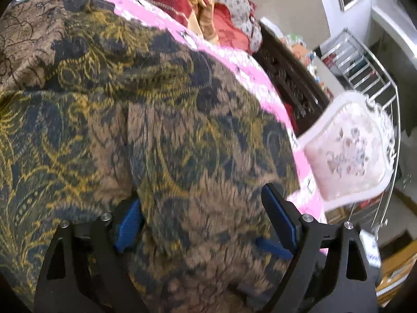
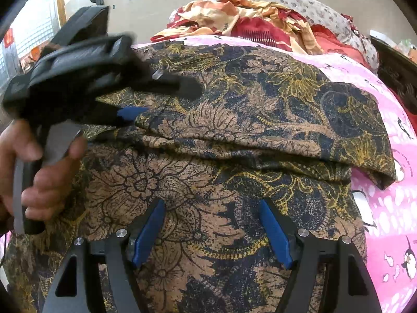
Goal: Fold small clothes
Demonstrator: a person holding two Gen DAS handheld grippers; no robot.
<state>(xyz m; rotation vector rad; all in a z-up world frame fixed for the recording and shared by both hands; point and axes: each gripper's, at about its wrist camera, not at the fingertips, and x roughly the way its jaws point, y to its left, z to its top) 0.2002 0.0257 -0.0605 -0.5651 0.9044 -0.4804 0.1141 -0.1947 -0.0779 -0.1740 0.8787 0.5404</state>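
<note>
A patterned brown, navy and yellow garment [image 2: 234, 135] is lying on the pink bedsheet [image 2: 385, 203], its far part doubled over into a thick fold across its middle. The left claw [image 2: 166, 99] is reaching in over the garment's left side with the fold's edge lying between its spread fingers, gripped by the person's hand [image 2: 39, 172], while the right claw [image 2: 211, 232] is hovering spread wide over the garment's near part. Beyond the garment, a red and cream cloth heap [image 2: 250, 23] is sitting at the sheet's far edge.

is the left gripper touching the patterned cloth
Touching: the right wrist view shows the left gripper with its blue pad against a raised fold of the patterned cloth.
</note>
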